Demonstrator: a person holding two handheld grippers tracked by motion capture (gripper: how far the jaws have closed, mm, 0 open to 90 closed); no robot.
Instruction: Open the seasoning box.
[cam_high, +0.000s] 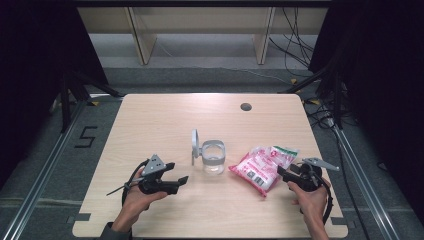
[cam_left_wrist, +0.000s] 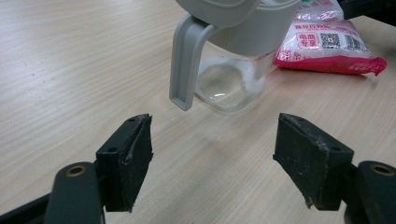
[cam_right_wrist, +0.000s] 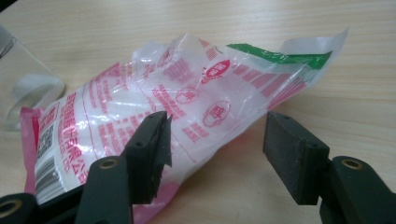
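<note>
Bag: a pink-and-white plastic packet (cam_high: 261, 167) with a green band at its open end lies flat on the table, near the right edge and toward the front; part of its white granular filling remains inside.
Jar: a clear glass canister (cam_high: 213, 158) with a grey collar stands upright at the table's middle, just left of the bag and apart from it; a thin layer of white grains covers its floor.
Lid: the grey hinged lid (cam_high: 194, 145) stands tipped open on the jar's left side.
Right gripper: the right gripper (cam_high: 286, 176) is released, its jaws spread on either side of the bag's crumpled upper end (cam_right_wrist: 219, 100) with neither pad pressing the film; the bag rests on the wood, not lifted.
Left gripper: the left gripper (cam_high: 176, 173) hovers released left of the jar, its jaws wide and holding nothing; the jar's grey lid tab (cam_left_wrist: 186, 65) hangs just beyond them.
Progress: judging by the grains in the jar and the bag laid down, pouring appears done; closing the lid seems to remain.
Writing: red Chinese characters, round seals, a QR code and a barcode print the bag (cam_left_wrist: 322, 42); too small to read.
Table: pale wood table (cam_high: 150, 115) with a grey cable port near its far right corner.
</note>
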